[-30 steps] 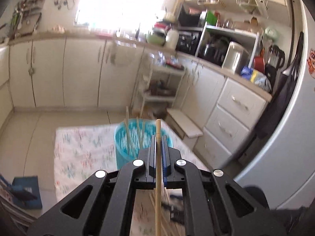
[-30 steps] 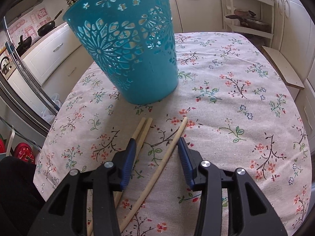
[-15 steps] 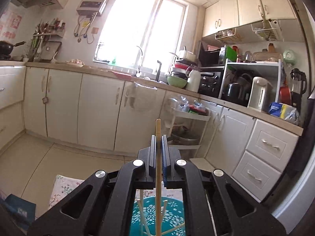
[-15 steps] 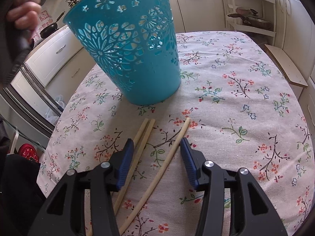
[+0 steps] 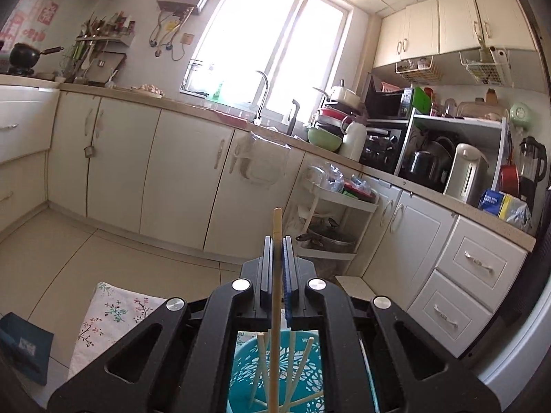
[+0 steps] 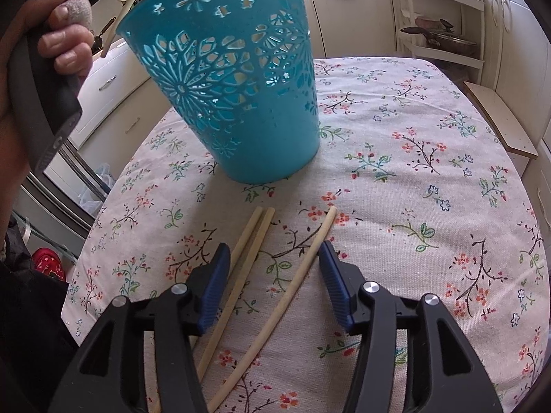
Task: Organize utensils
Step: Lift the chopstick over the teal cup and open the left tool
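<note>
My left gripper (image 5: pixel 276 244) is shut on a wooden chopstick (image 5: pixel 275 309), held upright above the teal perforated holder (image 5: pixel 299 375), where several chopsticks stand. In the right wrist view the teal holder (image 6: pixel 234 96) stands on the floral tablecloth (image 6: pixel 413 179). Three chopsticks lie in front of it: a pair (image 6: pixel 241 268) and a single one (image 6: pixel 303 268). My right gripper (image 6: pixel 273 258) is open, low over the cloth, with the loose chopsticks between its fingers. The left hand (image 6: pixel 65 34) and its held chopstick (image 6: pixel 124 10) show at the top left.
The table's far edge faces white kitchen cabinets (image 5: pixel 179 172) and a white rack with pans (image 6: pixel 444 31). A wooden step (image 6: pixel 499 120) lies beyond the table's right edge. A fridge (image 6: pixel 69 168) stands to the left.
My left gripper has tilted upward and moved over the holder with the chopstick, so the holder now shows below it. My right gripper stays open over the loose chopsticks, barely moved.
</note>
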`<state>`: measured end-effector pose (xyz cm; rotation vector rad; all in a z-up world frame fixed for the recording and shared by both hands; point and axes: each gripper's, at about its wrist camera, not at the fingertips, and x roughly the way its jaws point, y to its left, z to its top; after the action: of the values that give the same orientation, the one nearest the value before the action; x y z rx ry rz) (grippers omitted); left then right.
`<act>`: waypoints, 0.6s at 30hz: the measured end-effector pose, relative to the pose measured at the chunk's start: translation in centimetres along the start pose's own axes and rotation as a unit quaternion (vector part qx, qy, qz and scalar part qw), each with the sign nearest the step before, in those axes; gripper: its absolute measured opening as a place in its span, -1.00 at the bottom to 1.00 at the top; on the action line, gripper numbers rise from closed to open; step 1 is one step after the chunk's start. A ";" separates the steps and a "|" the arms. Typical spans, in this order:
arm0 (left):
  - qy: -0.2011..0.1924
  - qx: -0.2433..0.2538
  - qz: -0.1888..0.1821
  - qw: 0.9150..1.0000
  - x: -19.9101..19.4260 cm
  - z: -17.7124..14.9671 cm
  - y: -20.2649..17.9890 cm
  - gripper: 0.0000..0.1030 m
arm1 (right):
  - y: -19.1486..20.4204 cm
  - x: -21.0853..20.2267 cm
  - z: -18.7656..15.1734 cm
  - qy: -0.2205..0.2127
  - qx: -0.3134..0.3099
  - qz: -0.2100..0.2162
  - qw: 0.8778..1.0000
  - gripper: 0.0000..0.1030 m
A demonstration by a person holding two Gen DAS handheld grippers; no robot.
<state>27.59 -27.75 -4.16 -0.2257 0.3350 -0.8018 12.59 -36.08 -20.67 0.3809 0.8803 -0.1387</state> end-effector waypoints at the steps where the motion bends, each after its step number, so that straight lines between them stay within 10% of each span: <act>1: -0.004 -0.003 -0.001 1.000 -0.2 0.2 -0.1 -0.91 | 0.0 0.0 0.0 0.000 0.000 0.000 1.000 0.03; 18: 0.023 0.012 -0.011 1.000 1.4 -0.7 -1.7 -0.90 | -0.8 -0.3 0.2 0.004 0.012 0.015 1.000 0.04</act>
<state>27.11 -29.99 -4.52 -0.1889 0.3658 -0.8333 12.33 -36.94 -20.49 0.4179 0.8807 -0.1199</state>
